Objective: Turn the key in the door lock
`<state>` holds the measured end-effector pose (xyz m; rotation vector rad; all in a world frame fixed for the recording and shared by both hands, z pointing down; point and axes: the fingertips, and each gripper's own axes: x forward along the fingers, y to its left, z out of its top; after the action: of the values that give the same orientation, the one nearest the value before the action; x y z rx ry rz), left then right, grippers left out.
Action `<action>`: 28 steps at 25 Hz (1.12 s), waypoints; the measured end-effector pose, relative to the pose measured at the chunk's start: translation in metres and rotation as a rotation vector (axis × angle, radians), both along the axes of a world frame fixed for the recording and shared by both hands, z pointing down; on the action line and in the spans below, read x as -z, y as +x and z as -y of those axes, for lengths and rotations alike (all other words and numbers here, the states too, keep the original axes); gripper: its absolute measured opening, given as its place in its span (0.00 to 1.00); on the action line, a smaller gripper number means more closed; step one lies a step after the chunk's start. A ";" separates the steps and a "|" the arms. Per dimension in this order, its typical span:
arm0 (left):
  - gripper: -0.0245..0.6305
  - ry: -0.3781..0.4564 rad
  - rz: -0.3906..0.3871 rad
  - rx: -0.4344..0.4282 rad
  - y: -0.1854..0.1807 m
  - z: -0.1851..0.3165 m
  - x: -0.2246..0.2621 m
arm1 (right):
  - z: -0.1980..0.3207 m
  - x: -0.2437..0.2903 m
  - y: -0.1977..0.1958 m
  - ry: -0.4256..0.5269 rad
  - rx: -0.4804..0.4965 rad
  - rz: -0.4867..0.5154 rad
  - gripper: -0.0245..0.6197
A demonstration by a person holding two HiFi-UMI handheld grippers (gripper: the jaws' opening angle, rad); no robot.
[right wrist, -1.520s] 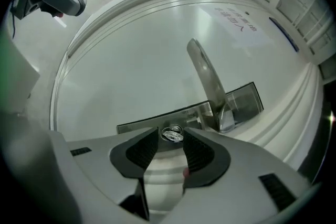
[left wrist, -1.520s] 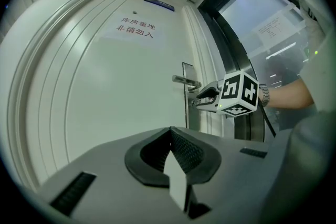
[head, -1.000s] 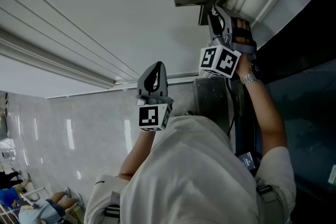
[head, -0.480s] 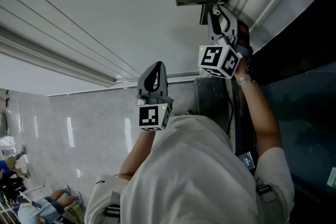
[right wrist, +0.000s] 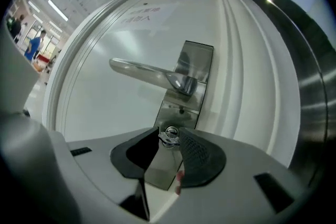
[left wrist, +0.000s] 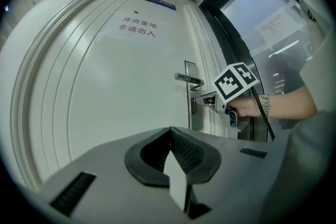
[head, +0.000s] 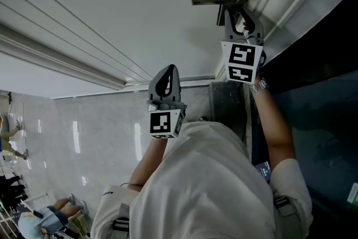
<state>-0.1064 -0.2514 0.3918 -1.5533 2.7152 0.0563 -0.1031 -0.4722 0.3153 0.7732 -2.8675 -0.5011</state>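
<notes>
the right claw (right wrist: 169, 135) is closed on the small silver metal key (right wrist: 169, 137). the key's head sits right between the claw's tips, and both dark ribbed pads (right wrist: 197, 155) appear to touch it across a narrow gap. gripping at the very tips looks meant to keep the claw in line with the lock, so a roll of the wrist turns the key. the key stands in the tall brushed steel lock plate (right wrist: 181, 105) straight ahead of the claw, below the silver lever handle (right wrist: 144, 73), which lies above and to the left. its long axis runs along the claw's own line, with the shank pointing away into the white panelled door (right wrist: 94, 44). only the head shows, and its flat seems tilted off upright. the left claw (left wrist: 169, 131) is closed and empty, held well back and to the left of the working one, probably just kept clear.
</notes>
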 end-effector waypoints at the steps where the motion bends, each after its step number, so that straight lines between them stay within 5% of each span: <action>1: 0.05 -0.001 0.001 0.000 0.000 0.000 0.000 | 0.001 0.000 0.000 -0.039 0.003 0.022 0.23; 10: 0.05 -0.005 0.003 -0.006 0.002 0.004 -0.001 | 0.007 0.000 0.004 -0.288 0.023 0.184 0.23; 28: 0.05 -0.008 -0.004 0.002 -0.001 0.011 -0.004 | 0.019 -0.006 0.010 -1.023 0.116 0.556 0.23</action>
<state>-0.1078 -0.2620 0.3957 -1.5542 2.7239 0.0489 -0.0930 -0.4911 0.3210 0.5757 -2.9940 1.2719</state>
